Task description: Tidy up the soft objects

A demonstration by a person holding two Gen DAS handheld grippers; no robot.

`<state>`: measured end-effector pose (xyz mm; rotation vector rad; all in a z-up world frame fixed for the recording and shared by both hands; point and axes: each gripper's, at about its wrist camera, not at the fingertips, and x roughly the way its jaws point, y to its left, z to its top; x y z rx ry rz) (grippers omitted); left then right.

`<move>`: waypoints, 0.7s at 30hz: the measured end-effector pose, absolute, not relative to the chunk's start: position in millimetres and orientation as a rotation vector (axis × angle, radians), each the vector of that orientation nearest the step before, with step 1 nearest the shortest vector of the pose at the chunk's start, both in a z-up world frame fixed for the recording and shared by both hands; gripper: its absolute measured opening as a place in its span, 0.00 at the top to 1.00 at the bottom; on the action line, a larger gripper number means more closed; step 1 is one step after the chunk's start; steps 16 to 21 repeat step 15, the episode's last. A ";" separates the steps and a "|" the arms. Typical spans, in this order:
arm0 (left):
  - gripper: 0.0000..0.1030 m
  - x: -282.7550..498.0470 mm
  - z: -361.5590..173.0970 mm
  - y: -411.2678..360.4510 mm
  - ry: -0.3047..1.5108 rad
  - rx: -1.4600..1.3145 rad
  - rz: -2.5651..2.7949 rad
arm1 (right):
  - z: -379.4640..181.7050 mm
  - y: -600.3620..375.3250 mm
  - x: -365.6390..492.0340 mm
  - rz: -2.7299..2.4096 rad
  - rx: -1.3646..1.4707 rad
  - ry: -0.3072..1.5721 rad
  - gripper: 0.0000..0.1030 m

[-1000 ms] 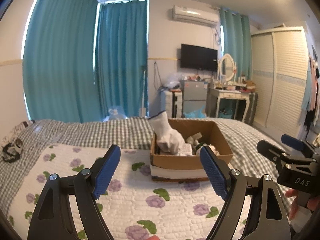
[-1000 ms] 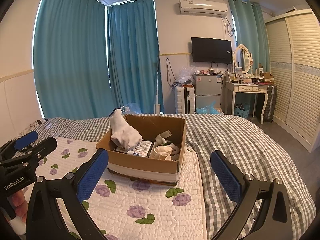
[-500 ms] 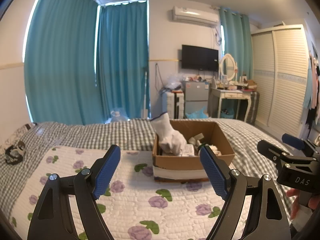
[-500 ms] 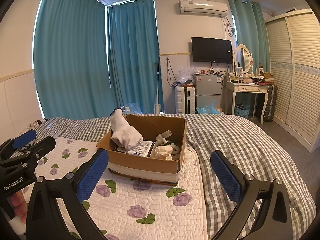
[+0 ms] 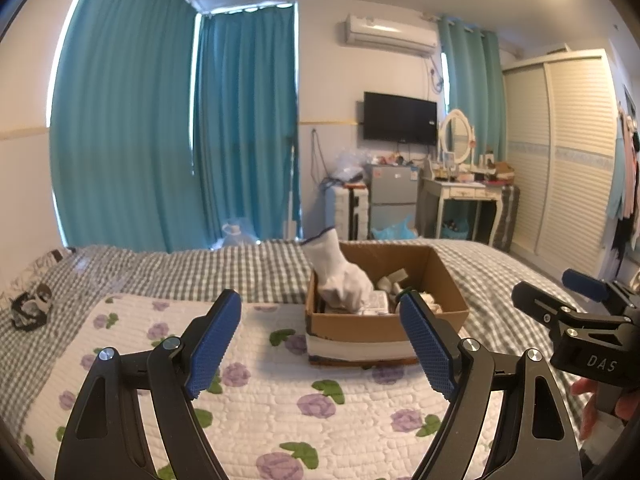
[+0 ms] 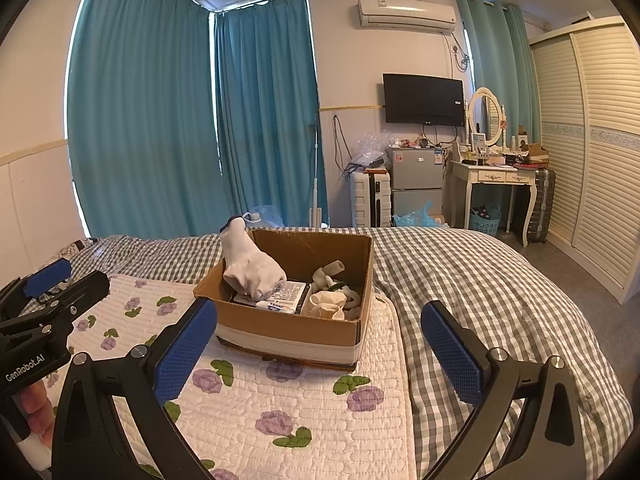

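Both empty: left gripper and right gripper gaping wide, short of cardboard box. White sock draped over box's left wall; liable to snag on cardboard, dragging box across floral quilt.

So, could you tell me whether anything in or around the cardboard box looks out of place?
Yes: a white sock stands upright at the box's left corner, poking above the rim instead of lying flat like the other soft things inside.
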<state>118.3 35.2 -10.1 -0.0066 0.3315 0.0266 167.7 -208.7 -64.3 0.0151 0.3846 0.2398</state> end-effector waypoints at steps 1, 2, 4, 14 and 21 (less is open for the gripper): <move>0.19 118.6 -10.2 35.3 0.331 -0.006 0.026 | -64.4 -208.9 167.6 0.241 0.016 0.385 0.00; 0.19 118.5 -10.3 34.8 0.331 -0.006 0.024 | -64.2 -208.7 167.7 0.242 0.017 0.384 0.00; 0.19 118.2 -10.4 34.2 0.332 -0.007 0.025 | -64.1 -208.8 167.8 0.243 0.016 0.385 0.00; 0.19 118.0 -9.5 35.4 0.324 -0.006 0.021 | -64.5 -208.4 167.9 0.241 0.015 0.386 0.00; 0.19 118.0 -9.3 35.0 0.324 -0.004 0.021 | -64.5 -208.2 168.1 0.241 0.015 0.386 0.00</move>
